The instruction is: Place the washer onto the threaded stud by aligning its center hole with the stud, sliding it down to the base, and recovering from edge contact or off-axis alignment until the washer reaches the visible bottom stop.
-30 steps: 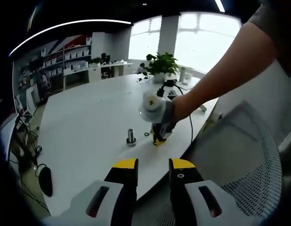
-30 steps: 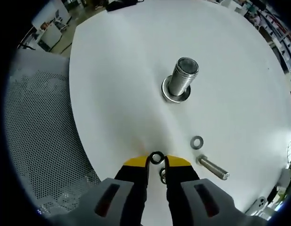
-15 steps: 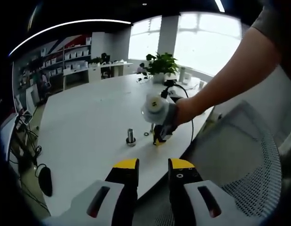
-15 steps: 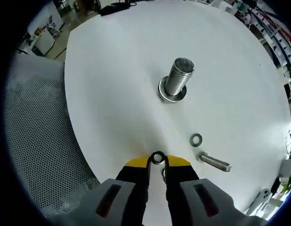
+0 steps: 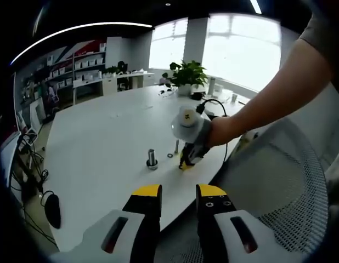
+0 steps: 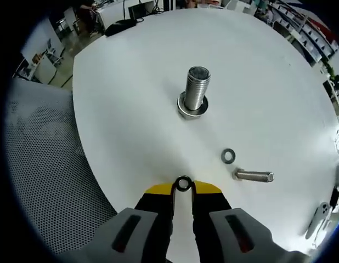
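In the right gripper view my right gripper [image 6: 183,187] is shut on a small dark washer [image 6: 183,183], held edge-on between the yellow tips above the white table [image 6: 131,87]. Ahead stands the upright threaded stud [image 6: 196,90] on its round base [image 6: 187,109], well beyond the held washer. In the left gripper view my left gripper [image 5: 178,192] hangs off the table edge, its jaws a narrow gap apart with nothing between them. The same view shows the right gripper [image 5: 187,160] in a person's hand, just right of the stud [image 5: 152,159].
A loose washer [image 6: 228,155] and a bolt lying on its side [image 6: 253,176] rest on the table right of the stud. A mesh office chair [image 6: 43,164] sits at the table's near edge. A potted plant [image 5: 187,74] and a cable [image 5: 213,104] lie farther back.
The right gripper has risen and pulled back with the washer, so the stud looks smaller and farther. The second washer beneath its tips is out of sight. The left gripper stays put.
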{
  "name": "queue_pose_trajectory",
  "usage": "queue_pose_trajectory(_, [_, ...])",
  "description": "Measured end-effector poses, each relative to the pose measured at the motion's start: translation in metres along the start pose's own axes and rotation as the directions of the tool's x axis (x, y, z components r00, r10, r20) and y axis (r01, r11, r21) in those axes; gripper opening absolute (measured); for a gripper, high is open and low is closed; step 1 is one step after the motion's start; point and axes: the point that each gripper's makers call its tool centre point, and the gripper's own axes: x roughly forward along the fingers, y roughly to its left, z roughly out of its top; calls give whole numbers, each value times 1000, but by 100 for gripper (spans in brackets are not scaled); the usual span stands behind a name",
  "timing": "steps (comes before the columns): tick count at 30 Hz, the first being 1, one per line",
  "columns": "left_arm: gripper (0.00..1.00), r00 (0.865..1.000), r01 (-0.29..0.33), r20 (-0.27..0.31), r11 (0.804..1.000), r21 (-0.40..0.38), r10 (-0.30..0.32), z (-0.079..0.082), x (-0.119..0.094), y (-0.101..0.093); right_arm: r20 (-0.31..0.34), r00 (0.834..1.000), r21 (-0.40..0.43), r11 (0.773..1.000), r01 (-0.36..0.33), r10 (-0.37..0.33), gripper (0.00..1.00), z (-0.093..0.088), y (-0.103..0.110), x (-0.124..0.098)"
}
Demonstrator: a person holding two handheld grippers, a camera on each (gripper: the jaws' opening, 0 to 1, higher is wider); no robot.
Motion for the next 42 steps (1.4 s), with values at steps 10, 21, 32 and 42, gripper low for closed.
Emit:
queue_pose_trajectory(10, [23, 1000, -1, -3, 1000, -1, 1, -1, 0, 0, 28, 999, 32, 999, 17, -17, 13, -1, -13, -14])
queue_pose_trajectory(21, [23, 1000, 4, 0, 1000, 3, -4, 0, 0, -1, 64, 996, 87, 995, 51, -57, 13, -10, -35, -37])
queue_pose_trajectory(32, [23, 1000, 11, -4, 1000, 5, -11, -1, 0, -2, 92, 992, 94, 992, 80, -89, 13, -3, -53, -58])
queue_pose_trajectory(42, [24, 1000, 10, -6, 1000, -2, -10, -1, 1, -2, 91, 991, 53, 994, 95, -100, 13, 5, -60, -64])
